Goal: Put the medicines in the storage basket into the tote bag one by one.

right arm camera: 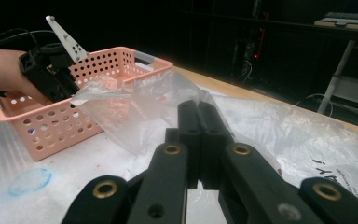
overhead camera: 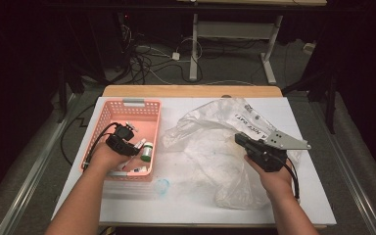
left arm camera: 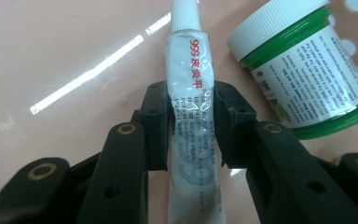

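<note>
Ointment tube [left arm camera: 191, 116] in pink basket [overhead camera: 108, 113], cap pointing away from me, long axis along my left tongs [left arm camera: 191, 123], clamped mid-body. Green jar [left arm camera: 303, 70] just beside. My right tongs [right arm camera: 198, 135] closed, pinching plastic bag [right arm camera: 144, 107] on desk [overhead camera: 127, 200].

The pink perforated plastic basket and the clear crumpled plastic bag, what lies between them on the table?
High view: a bare strip of white table separates pink basket from clear bag.

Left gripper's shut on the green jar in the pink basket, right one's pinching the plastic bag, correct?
Not the jar. In the left gripper view the left gripper is shut on the white tube; the green jar lies beside it, ungripped. The right gripper does pinch the plastic bag.
</note>
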### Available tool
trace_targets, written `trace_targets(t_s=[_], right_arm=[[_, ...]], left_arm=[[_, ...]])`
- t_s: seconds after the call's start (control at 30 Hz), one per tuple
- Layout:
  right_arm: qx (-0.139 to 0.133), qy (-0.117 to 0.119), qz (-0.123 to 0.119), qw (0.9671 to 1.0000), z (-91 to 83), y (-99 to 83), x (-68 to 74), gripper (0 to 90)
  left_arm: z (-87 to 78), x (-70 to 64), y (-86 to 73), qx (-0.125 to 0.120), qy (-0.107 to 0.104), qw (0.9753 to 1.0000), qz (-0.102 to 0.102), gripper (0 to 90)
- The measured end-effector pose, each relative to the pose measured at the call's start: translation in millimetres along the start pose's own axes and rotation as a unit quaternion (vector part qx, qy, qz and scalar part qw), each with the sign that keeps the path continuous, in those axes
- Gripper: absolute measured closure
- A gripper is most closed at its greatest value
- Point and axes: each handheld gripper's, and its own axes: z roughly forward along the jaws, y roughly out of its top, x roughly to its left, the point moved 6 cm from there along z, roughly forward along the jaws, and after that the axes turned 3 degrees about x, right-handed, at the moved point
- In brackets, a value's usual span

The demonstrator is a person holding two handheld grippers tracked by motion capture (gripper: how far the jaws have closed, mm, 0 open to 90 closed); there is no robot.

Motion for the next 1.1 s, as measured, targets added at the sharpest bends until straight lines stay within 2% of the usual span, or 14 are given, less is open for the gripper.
trace_targets(t_s=[0.17, 0.43, 0.5, 0.7, 0.93, 1.1], right_arm=[[0.001, 0.001, 0.004, 1.0, -2.4, -1.7, -0.7, 90.0], [0.002, 0.003, -0.004, 1.0, -3.6, -2.0, 2.4, 90.0], [0.003, -0.001, -0.009, 1.0, -3.4, -2.3, 1.8, 90.0], [0.001, -0.004, -0.005, 1.0, -6.4, -2.0, -1.6, 90.0], [-0.006, -0.006, -0.005, 1.0, -8.5, 0.7, -3.2, 90.0], [-0.011, -0.007, -0.005, 0.9999, -10.6, 2.5, -4.7, 90.0]], left_arm=[[-0.2, -0.4, 0.0, 0.001, 0.004, 1.0, 0.001, 66.7], [-0.5, -0.7, 0.4, -0.001, 0.004, 1.0, -0.003, 67.3], [-0.8, -0.4, 0.6, 0.0, 0.012, 0.9999, -0.003, 67.4], [-2.2, -1.7, 0.3, 0.0, 0.018, 0.9998, 0.005, 67.5], [-7.6, -0.6, 0.7, -0.022, 0.02, 0.9995, -0.006, 67.6], [-15.7, -1.2, 2.3, -0.057, 0.029, 0.9979, -0.003, 67.6]])
